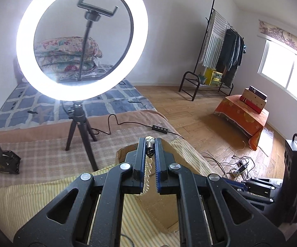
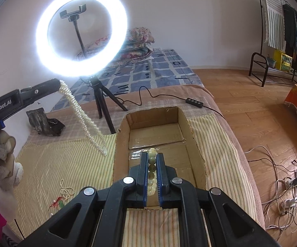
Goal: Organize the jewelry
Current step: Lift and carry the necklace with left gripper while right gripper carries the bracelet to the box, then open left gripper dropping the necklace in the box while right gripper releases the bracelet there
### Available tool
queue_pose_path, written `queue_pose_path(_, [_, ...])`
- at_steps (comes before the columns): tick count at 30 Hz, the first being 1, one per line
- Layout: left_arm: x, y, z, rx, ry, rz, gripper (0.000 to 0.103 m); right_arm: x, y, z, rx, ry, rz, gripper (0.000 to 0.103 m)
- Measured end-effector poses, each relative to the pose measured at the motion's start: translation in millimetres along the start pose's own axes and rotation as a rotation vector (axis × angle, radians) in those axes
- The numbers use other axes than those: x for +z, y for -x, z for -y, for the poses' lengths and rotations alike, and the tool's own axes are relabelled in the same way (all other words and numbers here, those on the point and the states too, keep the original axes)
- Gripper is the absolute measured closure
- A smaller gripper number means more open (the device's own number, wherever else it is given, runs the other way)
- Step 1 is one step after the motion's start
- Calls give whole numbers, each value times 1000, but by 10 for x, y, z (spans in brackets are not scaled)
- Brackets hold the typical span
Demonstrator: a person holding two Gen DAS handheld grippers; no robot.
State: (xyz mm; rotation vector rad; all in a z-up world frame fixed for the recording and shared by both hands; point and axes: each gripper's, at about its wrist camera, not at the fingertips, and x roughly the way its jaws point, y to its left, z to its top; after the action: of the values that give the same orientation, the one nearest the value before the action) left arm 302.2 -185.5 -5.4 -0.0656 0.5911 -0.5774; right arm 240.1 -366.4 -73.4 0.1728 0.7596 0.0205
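Note:
My left gripper [image 1: 150, 141] is shut on a white pearl necklace [image 1: 147, 170]; in the right wrist view the left gripper [image 2: 59, 84] holds it high at the left, and the necklace [image 2: 82, 115] hangs in a long loop above the striped cloth. My right gripper [image 2: 152, 154] is shut on a pale green bead bracelet [image 2: 151, 160], held over the open cardboard box [image 2: 181, 123]. The box [image 1: 125, 151] sits below the left gripper too. A small pearl strand [image 2: 66, 190] and a red-and-green trinket [image 2: 56, 204] lie on the cloth left of the box.
A lit ring light [image 2: 80, 33] on a tripod stands behind the box, its cable and controller [image 2: 193, 100] trailing right. A black bag [image 2: 43, 123] lies at the left. The bed edge drops to a wooden floor [image 2: 251, 113] with tangled cables [image 2: 288, 185].

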Motion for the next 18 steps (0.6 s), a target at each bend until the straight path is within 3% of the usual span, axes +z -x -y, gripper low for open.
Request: queue_pose_path(18, [-17,-781,138,50,-10,-75,97,-38,-330,152,-34,-17,-59,98])
